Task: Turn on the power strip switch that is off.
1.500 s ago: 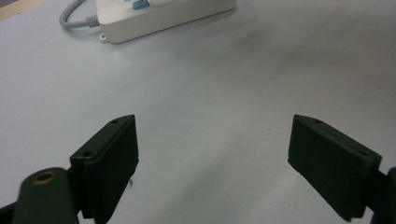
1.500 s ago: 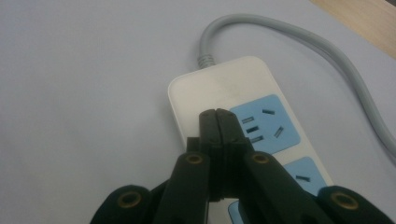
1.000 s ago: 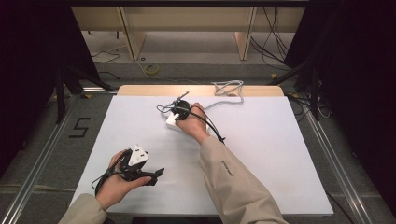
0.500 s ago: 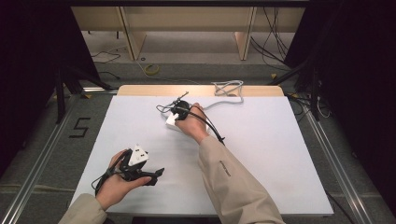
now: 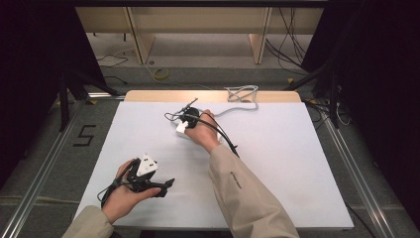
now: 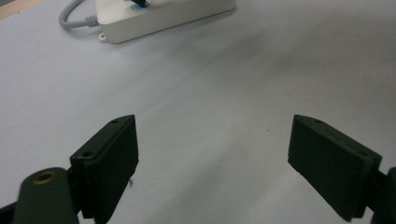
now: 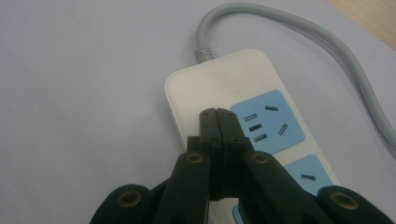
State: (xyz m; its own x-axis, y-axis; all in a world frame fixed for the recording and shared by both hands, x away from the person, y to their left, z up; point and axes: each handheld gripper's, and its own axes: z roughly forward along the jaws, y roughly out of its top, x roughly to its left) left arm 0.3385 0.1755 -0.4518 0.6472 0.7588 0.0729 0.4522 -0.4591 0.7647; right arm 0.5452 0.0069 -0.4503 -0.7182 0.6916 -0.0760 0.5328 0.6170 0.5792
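Observation:
A white power strip (image 7: 224, 74) with blue socket faces (image 7: 268, 121) lies on the white table; it also sits at mid-table (image 5: 181, 130) and far off ahead of the left jaws (image 6: 159, 14). My right gripper (image 7: 217, 114) is shut, jaws pressed together with nothing between them, its tips over the strip's cable end beside the first blue socket. In the high view the right gripper (image 5: 188, 116) hangs over the strip. My left gripper (image 5: 166, 186) rests near the table's front left, open (image 6: 212, 154), with only bare table between its jaws.
The strip's grey cable (image 5: 242, 94) runs to a coil at the table's far edge by the wooden strip (image 5: 213, 95). A thin black cable (image 5: 225, 136) trails from the right gripper along the sleeve. Floor and metal rails (image 5: 44, 163) flank the table.

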